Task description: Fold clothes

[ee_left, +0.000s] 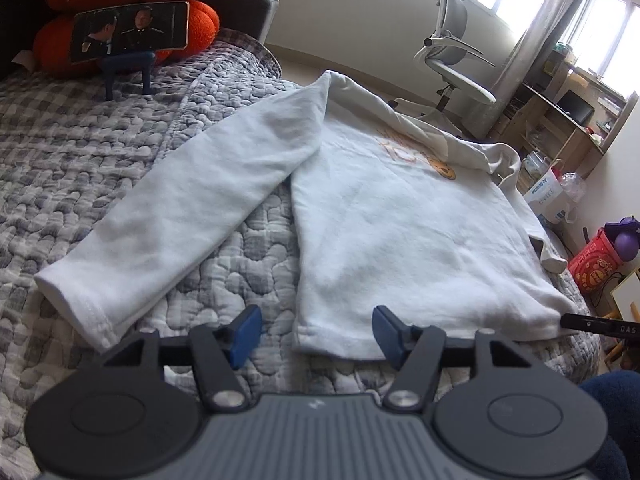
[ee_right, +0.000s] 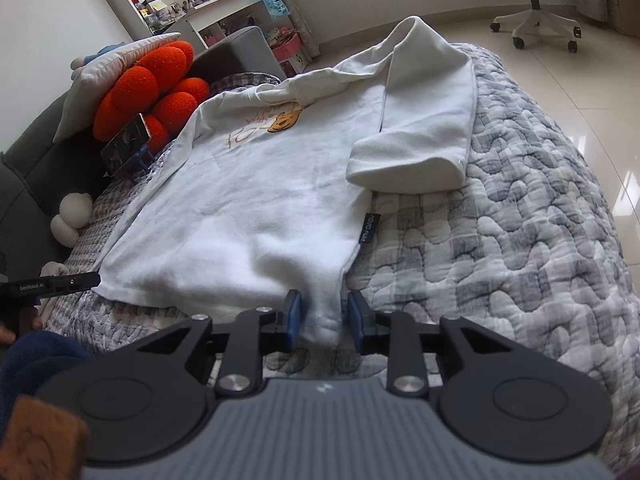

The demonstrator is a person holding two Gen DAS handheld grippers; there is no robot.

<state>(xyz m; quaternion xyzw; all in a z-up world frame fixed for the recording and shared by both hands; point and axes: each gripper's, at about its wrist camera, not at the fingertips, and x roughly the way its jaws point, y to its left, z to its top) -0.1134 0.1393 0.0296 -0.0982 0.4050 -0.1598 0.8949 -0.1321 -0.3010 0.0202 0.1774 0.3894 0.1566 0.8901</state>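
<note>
Both jaws gape (nothing gripped) at the sweatshirt (ee_left: 400, 220) hem, right astride.

White sweatshirt (ee_right: 256, 200) flat, front up, on quilt (ee_right: 520, 240); hem at near edge, sleeves spread.

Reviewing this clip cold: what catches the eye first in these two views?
A white sweatshirt lies spread flat on the grey quilted bed, one sleeve angled out beside it, the other sleeve folded up. The right gripper has the hem's corner between its blue pads, while the left gripper stands open at the opposite hem corner. Bright orange cushions with a phone propped on a stand sit at the bed's head.
</note>
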